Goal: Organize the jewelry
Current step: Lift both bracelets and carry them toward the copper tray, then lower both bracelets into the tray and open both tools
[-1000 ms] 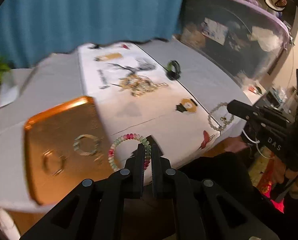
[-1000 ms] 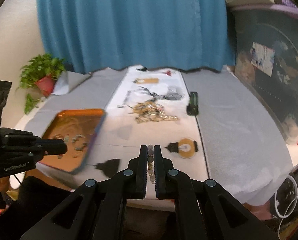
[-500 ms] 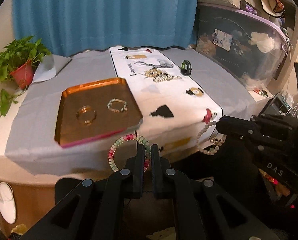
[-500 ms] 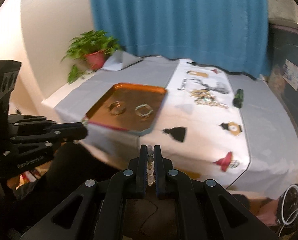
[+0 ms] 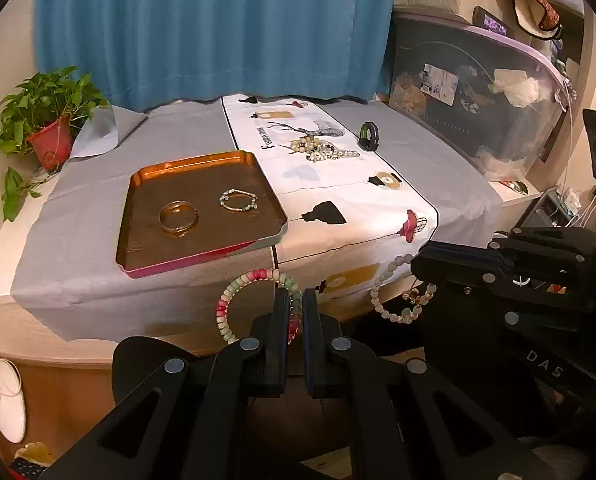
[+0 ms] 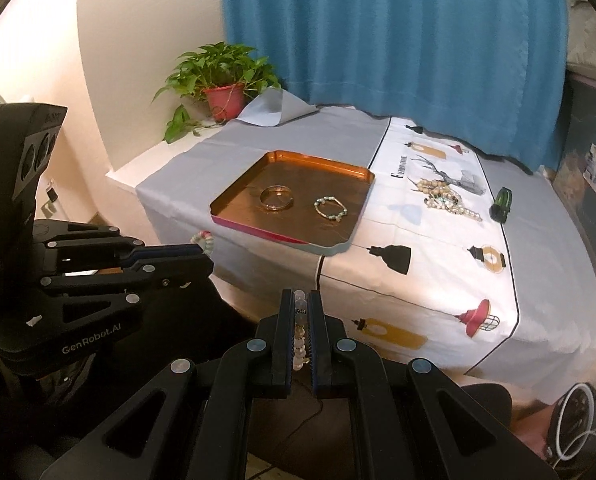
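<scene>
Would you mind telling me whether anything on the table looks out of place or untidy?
Yes: a tangled heap of bead necklaces lies loose on the white runner, outside the copper tray, where a gold bangle and a beaded bracelet lie neatly apart.

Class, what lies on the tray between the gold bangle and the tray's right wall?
A small beaded bracelet lies between the gold bangle and the tray wall, in the left wrist view.
</scene>
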Available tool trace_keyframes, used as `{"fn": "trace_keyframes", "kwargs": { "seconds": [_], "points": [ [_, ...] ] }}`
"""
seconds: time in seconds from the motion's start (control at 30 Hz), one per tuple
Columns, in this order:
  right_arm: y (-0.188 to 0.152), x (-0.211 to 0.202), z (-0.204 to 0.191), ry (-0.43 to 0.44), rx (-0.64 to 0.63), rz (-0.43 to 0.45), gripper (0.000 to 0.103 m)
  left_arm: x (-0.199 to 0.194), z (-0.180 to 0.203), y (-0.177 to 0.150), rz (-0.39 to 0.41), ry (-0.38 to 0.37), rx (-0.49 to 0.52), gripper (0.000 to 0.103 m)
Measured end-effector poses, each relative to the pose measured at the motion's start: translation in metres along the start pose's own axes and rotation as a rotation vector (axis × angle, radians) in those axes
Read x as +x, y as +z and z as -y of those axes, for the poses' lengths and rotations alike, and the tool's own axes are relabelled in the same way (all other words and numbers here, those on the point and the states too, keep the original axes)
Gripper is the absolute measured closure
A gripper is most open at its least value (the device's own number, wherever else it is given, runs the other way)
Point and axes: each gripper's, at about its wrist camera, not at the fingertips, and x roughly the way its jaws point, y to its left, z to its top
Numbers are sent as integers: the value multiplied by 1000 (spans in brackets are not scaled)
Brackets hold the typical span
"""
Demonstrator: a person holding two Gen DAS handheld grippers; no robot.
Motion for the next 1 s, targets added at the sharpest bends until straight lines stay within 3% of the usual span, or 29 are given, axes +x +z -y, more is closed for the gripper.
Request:
{"fn": "trace_keyframes", "kwargs": {
  "seconds": [0.47, 0.7, 1.0],
  "points": [
    [4, 30, 1, 6, 6, -64, 97, 22, -19, 1, -41, -14, -37, 99],
    [20, 62, 7, -1, 8, -98, 97, 35, -67, 18, -29, 26, -115, 99],
    [80, 126, 13, 5, -3, -78, 97, 70, -137, 64, 6, 83, -190, 99]
  ]
}}
